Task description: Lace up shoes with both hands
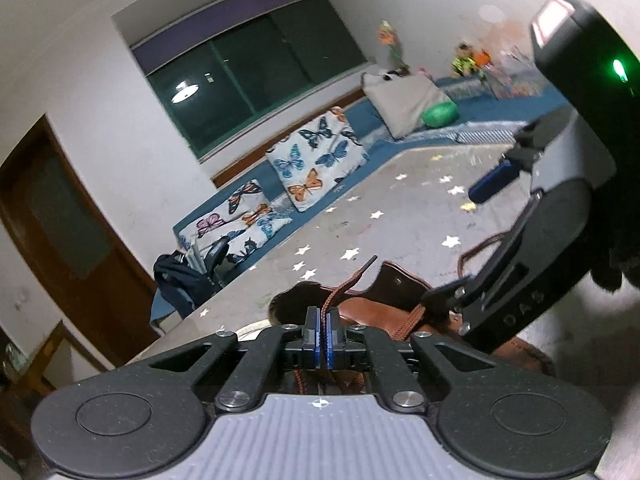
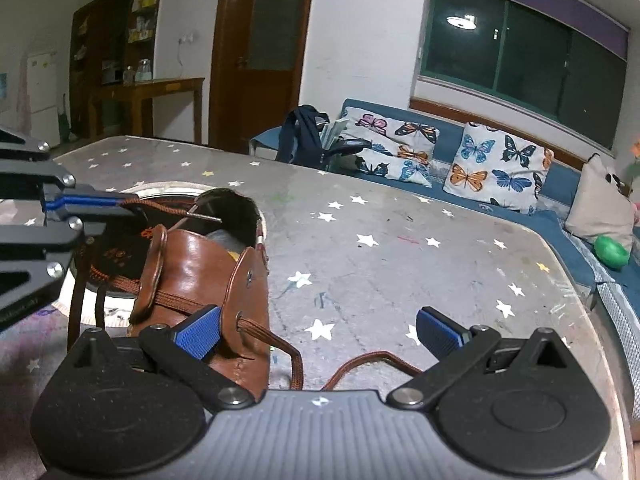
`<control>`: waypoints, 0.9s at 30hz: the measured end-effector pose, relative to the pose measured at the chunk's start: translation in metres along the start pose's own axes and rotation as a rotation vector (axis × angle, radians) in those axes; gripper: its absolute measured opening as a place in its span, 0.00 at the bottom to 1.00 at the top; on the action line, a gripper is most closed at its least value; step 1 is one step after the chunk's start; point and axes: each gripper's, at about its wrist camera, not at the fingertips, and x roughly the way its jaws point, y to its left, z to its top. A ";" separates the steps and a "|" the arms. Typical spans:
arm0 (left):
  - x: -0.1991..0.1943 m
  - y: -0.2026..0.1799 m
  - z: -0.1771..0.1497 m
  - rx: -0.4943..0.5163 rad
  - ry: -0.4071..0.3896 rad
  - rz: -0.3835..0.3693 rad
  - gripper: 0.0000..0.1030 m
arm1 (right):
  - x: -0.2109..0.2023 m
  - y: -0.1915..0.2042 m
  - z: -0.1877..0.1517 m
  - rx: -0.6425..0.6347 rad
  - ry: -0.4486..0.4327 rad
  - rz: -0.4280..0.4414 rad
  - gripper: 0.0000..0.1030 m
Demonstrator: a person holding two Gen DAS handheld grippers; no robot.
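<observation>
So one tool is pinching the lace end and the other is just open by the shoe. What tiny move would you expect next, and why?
Probably the right tool closes on the loose lace coming out of the eyelet of the brown shoe. Its jaws stand open with that lace between them, while the left tool is already shut on the other lace end, so the slack here is unheld.

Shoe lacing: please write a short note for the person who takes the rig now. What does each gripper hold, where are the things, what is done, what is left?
Left gripper: shut on the lace near its tip, above the shoe.
Right gripper: open, holding nothing; one finger is beside the shoe's eyelet flap, the other over the table.
Shoe: brown leather, on the table in front of both grippers.
Done: the lace crosses the tongue and passes through a lower eyelet; its other end lies loose on the table.
Left: thread the upper eyelets with both ends, then tighten.
</observation>
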 end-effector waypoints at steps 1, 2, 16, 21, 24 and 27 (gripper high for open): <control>0.001 -0.003 0.000 0.018 0.004 -0.006 0.04 | 0.000 -0.001 0.000 0.005 -0.001 0.000 1.00; 0.002 -0.005 0.000 0.036 0.008 -0.012 0.04 | 0.000 -0.002 -0.001 0.011 0.000 0.002 1.00; 0.022 -0.013 0.008 0.213 0.040 -0.056 0.05 | -0.001 -0.016 -0.005 0.100 0.004 0.016 1.00; 0.033 -0.013 0.012 0.253 0.072 -0.096 0.03 | -0.001 -0.020 -0.006 0.127 0.005 0.019 1.00; 0.037 -0.011 0.015 0.273 0.094 -0.121 0.03 | 0.000 -0.022 -0.007 0.141 0.005 0.020 1.00; 0.040 -0.012 0.015 0.305 0.101 -0.136 0.03 | 0.000 -0.025 -0.009 0.168 0.006 0.025 1.00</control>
